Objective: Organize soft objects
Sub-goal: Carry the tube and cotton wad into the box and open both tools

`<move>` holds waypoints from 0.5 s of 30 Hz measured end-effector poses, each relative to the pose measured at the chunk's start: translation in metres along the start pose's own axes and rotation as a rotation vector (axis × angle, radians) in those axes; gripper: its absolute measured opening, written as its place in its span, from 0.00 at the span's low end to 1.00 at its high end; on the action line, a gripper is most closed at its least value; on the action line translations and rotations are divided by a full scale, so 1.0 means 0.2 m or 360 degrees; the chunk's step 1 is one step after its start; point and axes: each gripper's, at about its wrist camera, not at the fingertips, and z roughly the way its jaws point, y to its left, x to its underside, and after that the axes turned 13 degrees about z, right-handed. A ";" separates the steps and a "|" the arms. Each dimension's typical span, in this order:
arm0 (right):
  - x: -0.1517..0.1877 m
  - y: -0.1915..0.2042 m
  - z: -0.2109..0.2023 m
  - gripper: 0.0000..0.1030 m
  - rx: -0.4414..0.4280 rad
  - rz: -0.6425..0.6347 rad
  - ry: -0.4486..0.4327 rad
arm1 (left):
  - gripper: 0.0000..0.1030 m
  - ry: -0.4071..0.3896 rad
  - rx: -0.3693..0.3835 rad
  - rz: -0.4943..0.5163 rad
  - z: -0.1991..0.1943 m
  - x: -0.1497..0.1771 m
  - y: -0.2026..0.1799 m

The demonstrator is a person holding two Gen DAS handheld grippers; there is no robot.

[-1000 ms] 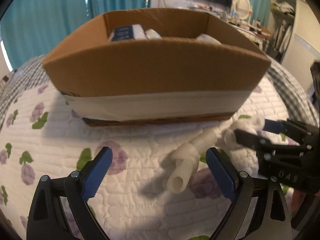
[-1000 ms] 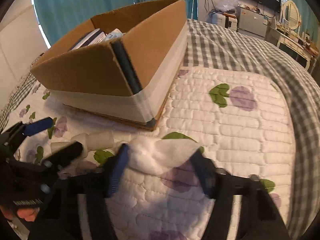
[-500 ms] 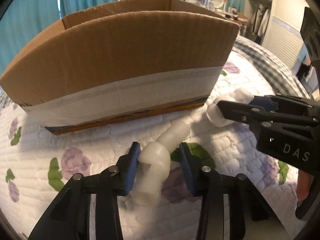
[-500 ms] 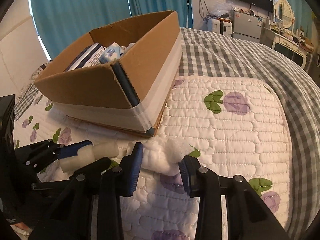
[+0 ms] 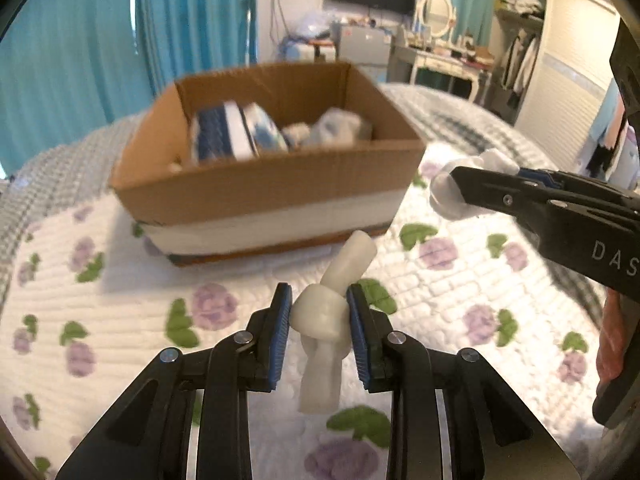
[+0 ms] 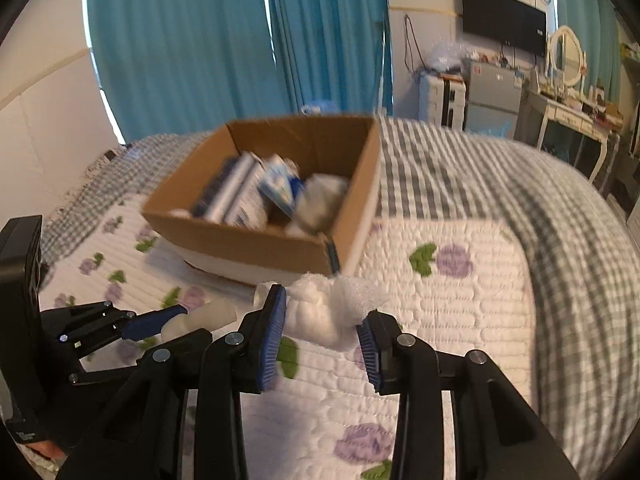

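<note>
We hold a knotted white foam tube [image 5: 320,316] pinched in our left claw [image 5: 319,334] and a fluffy white wad [image 6: 326,314] squeezed in our right claw [image 6: 322,334], both lifted over the flowered quilt [image 5: 440,300], with the cardboard box [image 5: 264,184] just ahead.

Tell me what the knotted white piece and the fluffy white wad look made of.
Knotted tube: likely soft foam or rubbery plastic, matte, translucent white, holding its knot. Fluffy wad: probably cotton or gauze, with fuzzy, wispy edges squashed between the pads.
</note>
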 end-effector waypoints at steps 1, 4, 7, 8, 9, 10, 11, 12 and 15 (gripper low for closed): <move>-0.01 0.02 -0.04 0.34 -0.0006 -0.0008 -0.0016 | 0.27 -0.0019 -0.0015 0.0001 -0.04 -0.02 -0.01; -0.05 0.12 -0.20 0.34 -0.0025 -0.0057 -0.0079 | 0.27 -0.0050 -0.0102 0.0028 -0.19 -0.05 0.00; -0.10 0.21 -0.35 0.34 -0.0052 -0.0095 -0.0135 | 0.27 -0.0117 -0.0132 0.0012 -0.32 -0.09 0.02; -0.12 0.24 -0.39 0.34 -0.0052 -0.0112 -0.0151 | 0.27 -0.0147 -0.0129 -0.0004 -0.37 -0.11 0.03; -0.13 0.28 -0.43 0.34 -0.0048 -0.0136 -0.0168 | 0.27 -0.0168 -0.0126 -0.0012 -0.41 -0.12 0.04; -0.15 0.30 -0.46 0.34 -0.0044 -0.0155 -0.0182 | 0.27 -0.0182 -0.0130 -0.0015 -0.45 -0.13 0.05; -0.17 0.33 -0.50 0.34 -0.0040 -0.0175 -0.0197 | 0.27 -0.0203 -0.0143 -0.0014 -0.49 -0.15 0.06; -0.19 0.36 -0.54 0.34 -0.0037 -0.0194 -0.0217 | 0.27 -0.0215 -0.0151 -0.0014 -0.51 -0.16 0.08; -0.26 0.42 -0.61 0.34 -0.0035 -0.0213 -0.0264 | 0.27 -0.0250 -0.0162 -0.0024 -0.57 -0.22 0.12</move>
